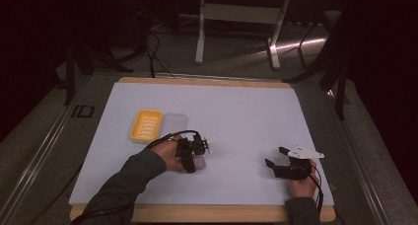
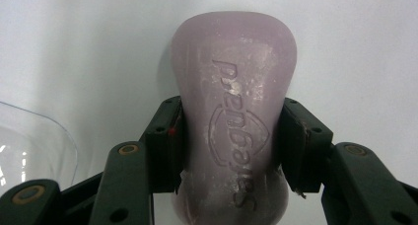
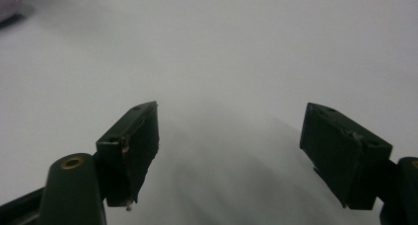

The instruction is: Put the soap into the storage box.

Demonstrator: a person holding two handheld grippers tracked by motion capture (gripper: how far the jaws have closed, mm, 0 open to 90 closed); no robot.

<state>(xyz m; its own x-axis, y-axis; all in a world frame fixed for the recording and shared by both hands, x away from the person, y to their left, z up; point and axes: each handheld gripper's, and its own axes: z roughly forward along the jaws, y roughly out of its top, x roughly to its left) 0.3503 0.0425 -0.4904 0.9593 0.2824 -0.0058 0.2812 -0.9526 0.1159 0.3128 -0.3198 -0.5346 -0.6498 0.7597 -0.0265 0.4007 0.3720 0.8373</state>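
A pale lilac bar of soap (image 2: 234, 111) with an embossed logo lies on the white table sheet. My left gripper (image 2: 229, 146) is shut on it, both pads pressing on its narrow waist. From above, the soap (image 1: 199, 162) peeks out just right of the left gripper (image 1: 191, 158), near the table's middle front. My right gripper (image 1: 274, 157) rests at the front right with its jaws open and nothing between them; its own view has the gripper (image 3: 229, 141) over bare sheet.
A yellow soap dish (image 1: 146, 125) sits at the left, with a clear plastic lid (image 1: 174, 123) beside it on its right. The lid's edge (image 2: 34, 146) lies close to my left gripper. The wooden table edge (image 1: 207, 212) runs along the front.
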